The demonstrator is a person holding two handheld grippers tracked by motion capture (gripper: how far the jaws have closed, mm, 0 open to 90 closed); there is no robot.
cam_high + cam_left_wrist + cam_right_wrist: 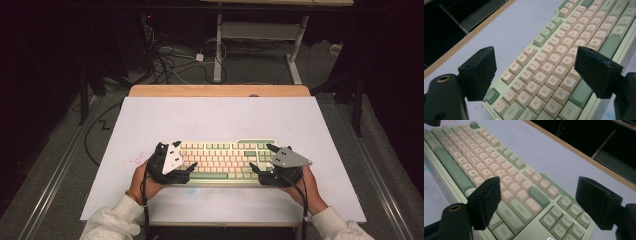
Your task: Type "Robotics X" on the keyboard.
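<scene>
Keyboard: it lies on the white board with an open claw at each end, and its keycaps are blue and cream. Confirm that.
Not quite. The keyboard has green and cream keycaps, not blue, as the left gripper view shows. The rest holds: it lies on the white board, with the left claw and right claw open at its ends.

The keyboard [225, 160] lies on the table's [220, 112] near half, left tongs [184, 159] and right tongs [264, 159] at its ends.
</scene>
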